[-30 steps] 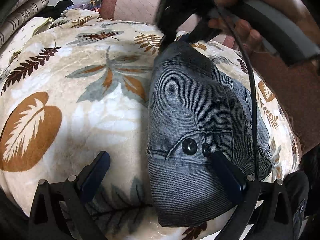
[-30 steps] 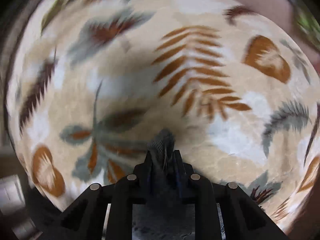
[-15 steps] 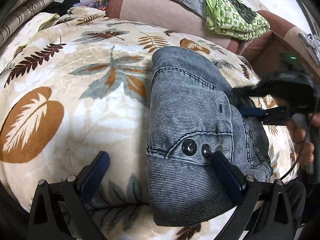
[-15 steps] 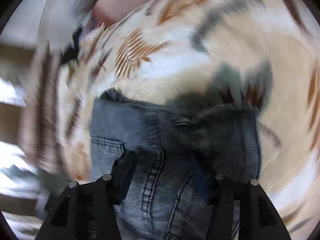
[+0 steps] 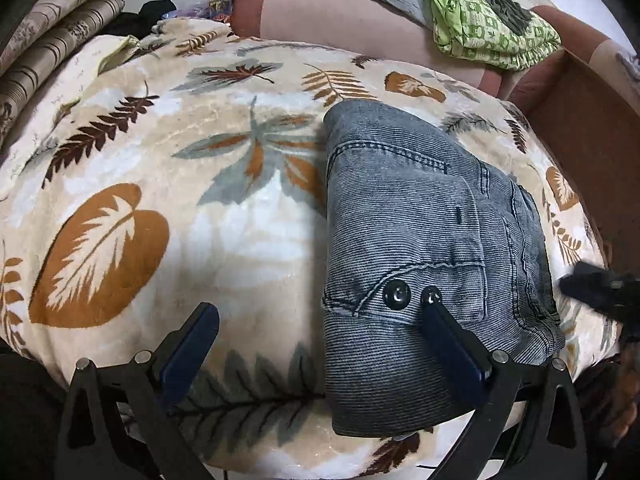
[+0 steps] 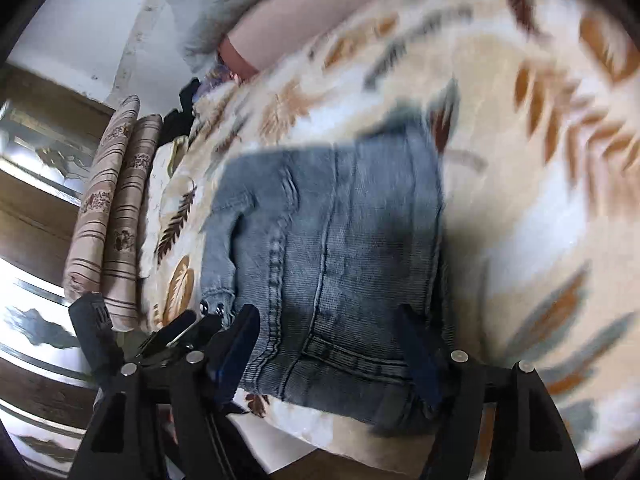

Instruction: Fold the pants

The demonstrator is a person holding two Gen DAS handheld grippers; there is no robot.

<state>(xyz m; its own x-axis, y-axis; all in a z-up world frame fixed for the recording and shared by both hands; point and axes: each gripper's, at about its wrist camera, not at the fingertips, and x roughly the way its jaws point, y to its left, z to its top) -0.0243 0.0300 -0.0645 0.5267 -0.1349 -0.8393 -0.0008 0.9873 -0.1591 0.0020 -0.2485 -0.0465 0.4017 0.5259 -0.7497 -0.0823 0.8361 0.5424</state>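
Grey-blue denim pants lie folded into a compact stack on a cream leaf-print blanket; two snap buttons show on the top layer. My left gripper is open and empty, its right finger over the stack's near edge, its left finger over the blanket. In the right wrist view the pants lie just ahead. My right gripper is open and empty, with a finger over each side of the stack's near end. Its dark tip shows blurred at the right edge of the left wrist view.
Rolled striped bedding lies at the far left. A pink bolster with a grey quilt and a green patterned cloth lines the back. A brown board stands at the right. The blanket's front edge drops off near me.
My right gripper opened and let go of the pants fabric, then swung from the far side around to the stack's right end. The left gripper stayed put.
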